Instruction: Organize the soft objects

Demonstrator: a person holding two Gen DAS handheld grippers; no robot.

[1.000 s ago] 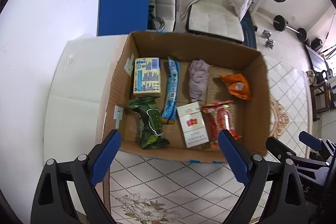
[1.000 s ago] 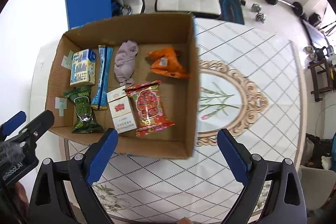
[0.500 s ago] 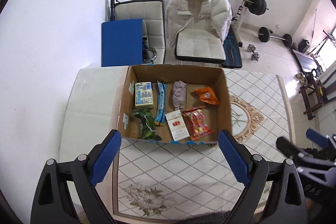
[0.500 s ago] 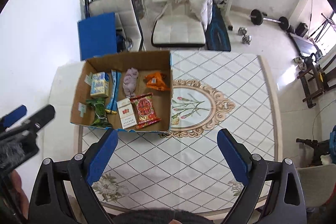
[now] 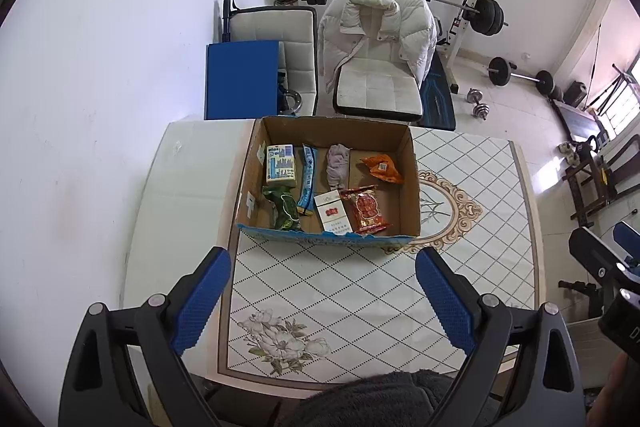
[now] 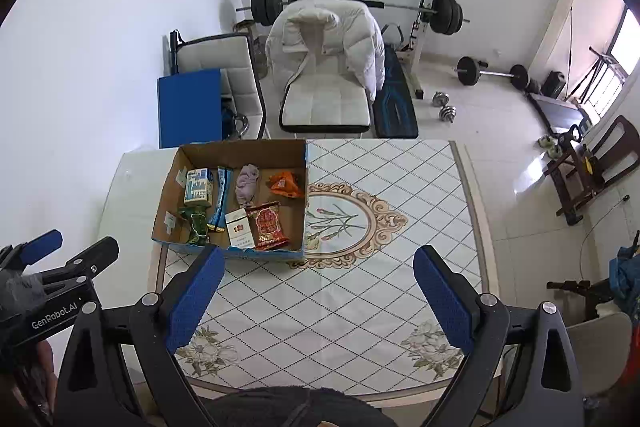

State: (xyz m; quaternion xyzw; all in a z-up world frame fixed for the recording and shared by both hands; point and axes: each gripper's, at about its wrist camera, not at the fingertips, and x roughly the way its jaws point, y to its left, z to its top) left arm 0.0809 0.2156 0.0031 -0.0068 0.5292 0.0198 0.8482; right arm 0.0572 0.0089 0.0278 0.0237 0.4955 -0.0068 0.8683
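Left wrist view: left tool (image 5: 322, 285) and right tool (image 6: 316, 285) gape apart, empty, above the desk (image 5: 360, 307); cardboard box (image 5: 414, 195) holds snack packets.

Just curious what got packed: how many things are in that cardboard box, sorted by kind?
Snack packets: 4 (green, blue, orange, red)
Small cartons: 2 (blue-and-yellow, white-and-red)
Cloth: 1
Total: 7, all in the box
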